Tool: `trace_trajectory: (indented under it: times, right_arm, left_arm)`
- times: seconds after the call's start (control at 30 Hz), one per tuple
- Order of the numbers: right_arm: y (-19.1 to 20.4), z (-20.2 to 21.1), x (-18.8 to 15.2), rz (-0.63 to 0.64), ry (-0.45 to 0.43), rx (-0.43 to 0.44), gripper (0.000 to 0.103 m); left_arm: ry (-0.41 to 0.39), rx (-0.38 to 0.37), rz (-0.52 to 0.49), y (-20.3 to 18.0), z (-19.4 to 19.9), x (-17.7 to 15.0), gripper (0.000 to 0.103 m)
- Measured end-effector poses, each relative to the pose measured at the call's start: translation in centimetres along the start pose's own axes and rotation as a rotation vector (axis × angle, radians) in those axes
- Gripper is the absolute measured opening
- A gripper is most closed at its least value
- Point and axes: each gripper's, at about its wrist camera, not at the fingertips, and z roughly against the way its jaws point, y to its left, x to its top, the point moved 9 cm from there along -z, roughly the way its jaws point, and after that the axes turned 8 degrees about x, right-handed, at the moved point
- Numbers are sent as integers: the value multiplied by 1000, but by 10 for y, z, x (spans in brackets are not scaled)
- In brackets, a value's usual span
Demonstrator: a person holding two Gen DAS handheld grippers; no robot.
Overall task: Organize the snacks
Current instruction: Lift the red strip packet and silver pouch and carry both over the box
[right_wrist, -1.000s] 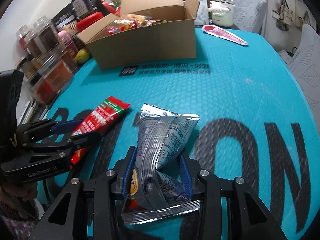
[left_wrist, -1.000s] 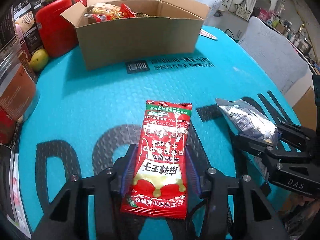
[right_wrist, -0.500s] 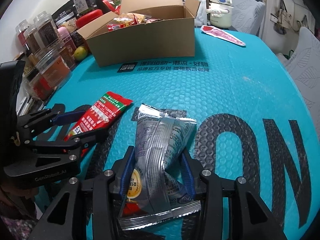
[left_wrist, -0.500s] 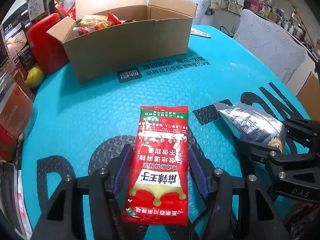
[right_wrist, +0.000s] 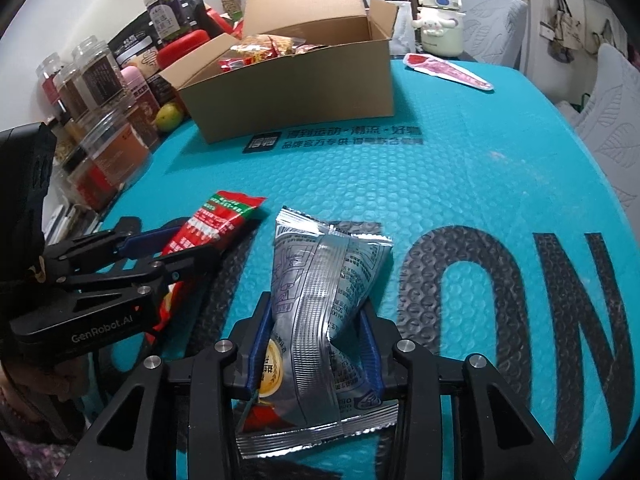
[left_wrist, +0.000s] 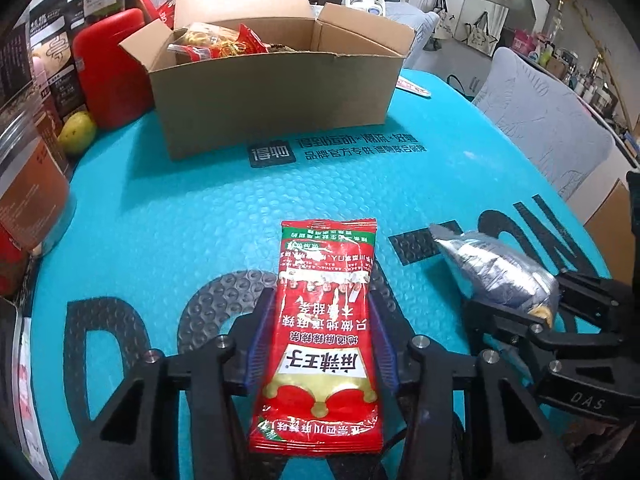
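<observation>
Left wrist view shows, nearest to me, the left gripper [left_wrist: 318, 312] with its jaws clamped on the red sachet [left_wrist: 322, 328]. The blue pads press both long edges of this flat packet around its middle, so the printed face looks up and the top end sticks forward past the tips. I judge this side grip is chosen because the sachet is thin and would slip from a grip at the end.

In the right wrist view, the right gripper [right_wrist: 314, 320] has its jaws clamped on the silver packet [right_wrist: 320, 308]. The foil is pinched in at the waist and flares wide above the pads, which tells me the bag is soft and partly filled with air. Both snacks seem to be lifted a little above the turquoise worktop [right_wrist: 460, 184], but I cannot tell this for sure.

Farther on, toward the far edge of the worktop, the open cardboard box [right_wrist: 296, 88] stands with its flaps up and several red and yellow snack bags already inside. This is, I think, where both packets must go. A flat red packet [right_wrist: 448, 70] lies alone beside the box, near the far right corner, not yet collected. Jars [right_wrist: 100, 148] stand along the left edge.
</observation>
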Motion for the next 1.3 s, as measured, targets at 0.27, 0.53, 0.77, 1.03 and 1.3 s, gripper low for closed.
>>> trace_trajectory:
  times: [0.27, 0.53, 0.77, 1.03, 1.3]
  right_arm:
    - [15, 3, 5, 20, -15, 47, 39]
    - [32, 14, 25, 88, -53, 76, 39]
    - [54, 31, 54, 140, -117, 103, 39]
    - [73, 55, 96, 226, -192, 92, 39]
    - [83, 80, 146, 293, -278, 96, 39]
  left_arm:
    - [-37, -12, 37, 9, 21, 5, 45]
    - [-105, -9, 56, 20, 49, 19, 45]
    - [-207, 1, 75, 31, 82, 48, 45]
    - [-329, 12, 90, 40, 116, 88, 45]
    - [-440, -1, 85, 43, 142, 133, 45]
